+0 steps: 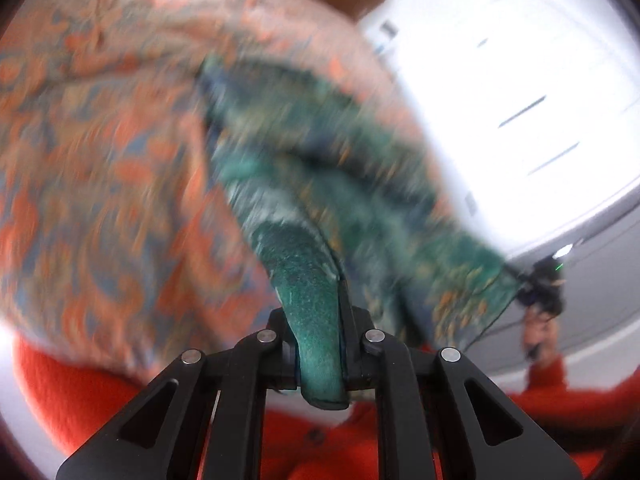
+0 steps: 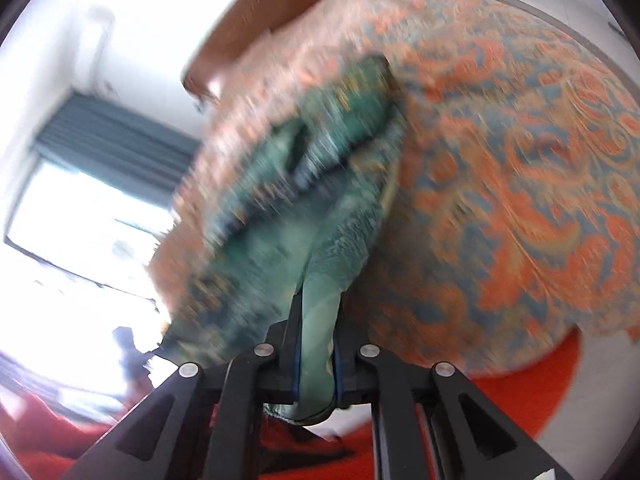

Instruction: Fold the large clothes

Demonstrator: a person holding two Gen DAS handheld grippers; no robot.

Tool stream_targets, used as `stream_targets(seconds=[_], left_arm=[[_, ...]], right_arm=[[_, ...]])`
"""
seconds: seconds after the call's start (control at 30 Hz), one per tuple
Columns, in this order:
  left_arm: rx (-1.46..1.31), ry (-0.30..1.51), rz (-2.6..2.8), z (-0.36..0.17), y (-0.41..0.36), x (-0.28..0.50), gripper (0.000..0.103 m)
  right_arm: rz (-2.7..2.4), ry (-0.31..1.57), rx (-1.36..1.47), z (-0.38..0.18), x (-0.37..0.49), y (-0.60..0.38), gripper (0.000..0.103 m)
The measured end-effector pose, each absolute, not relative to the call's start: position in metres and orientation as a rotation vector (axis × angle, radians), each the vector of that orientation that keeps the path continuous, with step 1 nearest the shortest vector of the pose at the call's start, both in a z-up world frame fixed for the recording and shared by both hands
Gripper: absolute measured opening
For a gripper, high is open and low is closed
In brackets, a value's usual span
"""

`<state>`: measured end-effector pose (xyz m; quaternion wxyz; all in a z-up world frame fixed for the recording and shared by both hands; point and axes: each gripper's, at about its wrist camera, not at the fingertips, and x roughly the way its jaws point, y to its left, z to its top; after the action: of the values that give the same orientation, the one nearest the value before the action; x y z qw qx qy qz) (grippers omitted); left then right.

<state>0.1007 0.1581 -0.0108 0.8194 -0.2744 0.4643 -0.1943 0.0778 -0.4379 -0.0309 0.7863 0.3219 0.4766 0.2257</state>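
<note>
Gripping a bunched edge of the teal garment [image 1: 320, 184], the left tool [image 1: 320, 344] has its jaws clamped on a thick roll of fabric, and the right tool [image 2: 316, 352] is likewise closed on its own pinch of the same cloth. The garment hangs between them, draped up toward twelve o'clock over the orange paisley bedspread [image 1: 100, 160], with the red carpet [image 2: 520, 392] below at about five o'clock in the right view. Both views are smeared with motion blur, so I cannot tell how much cloth trails loose. From where I stand the risk looks plain: each pinch is a rolled wad rather than a flat edge, so a layer could slide out under the garment's own weight. Uneven lifting could also twist the cloth, or drag the bedspread up with it.
</note>
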Motion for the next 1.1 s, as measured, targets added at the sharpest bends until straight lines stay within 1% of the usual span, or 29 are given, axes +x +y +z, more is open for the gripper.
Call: stream_targets(seconds=[0.07, 0.13, 0.27, 0.33, 0.47, 0.53, 0.6, 0.63, 0.67, 0.7, 0.73, 0.77, 0.8, 0.83, 0.87, 0.93, 1.0, 1.1], left_arm=[[-0.626, 0.954, -0.422, 0.006, 0.167, 0.125, 0.011], [-0.611, 0.904, -0.415, 0.023, 0.17, 0.166, 0.011], [-0.616, 0.871, -0.347, 0.032, 0.168, 0.233, 0.011], [-0.625, 0.883, -0.289, 0.022, 0.169, 0.277, 0.011], [-0.588, 0.927, -0.17, -0.007, 0.165, 0.332, 0.013], [-0.549, 0.956, -0.109, -0.024, 0.161, 0.349, 0.017], [-0.538, 0.987, -0.084, -0.04, 0.156, 0.36, 0.026], [-0.545, 1.008, -0.077, -0.051, 0.155, 0.365, 0.03], [-0.561, 1.013, -0.084, -0.054, 0.155, 0.366, 0.041], [-0.587, 1.007, -0.108, -0.052, 0.156, 0.365, 0.052], [-0.615, 0.995, -0.14, -0.049, 0.159, 0.362, 0.058], [-0.632, 0.98, -0.16, -0.045, 0.162, 0.36, 0.071], [-0.634, 0.964, -0.165, -0.038, 0.166, 0.356, 0.083], [-0.626, 0.946, -0.163, -0.03, 0.169, 0.353, 0.087], [-0.622, 0.934, -0.166, -0.023, 0.171, 0.352, 0.091], [-0.622, 0.901, -0.205, -0.01, 0.179, 0.343, 0.093], [-0.6, 0.875, -0.239, -0.003, 0.184, 0.334, 0.097], [-0.51, 0.884, -0.306, -0.012, 0.186, 0.319, 0.098]], right_arm=[[0.495, 0.965, 0.734, -0.016, 0.106, -0.438, 0.011], [0.49, 0.927, 0.756, -0.008, 0.136, -0.438, 0.011], [0.44, 0.871, 0.779, 0.0, 0.212, -0.433, 0.011], [0.405, 0.863, 0.817, -0.005, 0.249, -0.431, 0.011], [0.3, 0.856, 0.857, -0.036, 0.315, -0.431, 0.011], [0.253, 0.843, 0.859, -0.058, 0.333, -0.43, 0.014], [0.193, 0.864, 0.848, -0.082, 0.351, -0.427, 0.015], [0.174, 0.876, 0.852, -0.092, 0.357, -0.426, 0.022], [0.172, 0.881, 0.871, -0.1, 0.36, -0.425, 0.035], [0.177, 0.883, 0.91, -0.109, 0.364, -0.426, 0.041], [0.186, 0.872, 0.939, -0.111, 0.365, -0.428, 0.051], [0.211, 0.855, 0.978, -0.11, 0.365, -0.43, 0.062], [0.238, 0.847, 0.998, -0.106, 0.366, -0.432, 0.069], [0.265, 0.844, 1.007, -0.1, 0.367, -0.434, 0.082], [0.296, 0.841, 1.008, -0.093, 0.368, -0.436, 0.088], [0.354, 0.83, 0.997, -0.077, 0.369, -0.44, 0.088], [0.409, 0.801, 0.985, -0.06, 0.368, -0.445, 0.088], [0.396, 0.77, 0.829, -0.039, 0.361, -0.447, 0.089]])
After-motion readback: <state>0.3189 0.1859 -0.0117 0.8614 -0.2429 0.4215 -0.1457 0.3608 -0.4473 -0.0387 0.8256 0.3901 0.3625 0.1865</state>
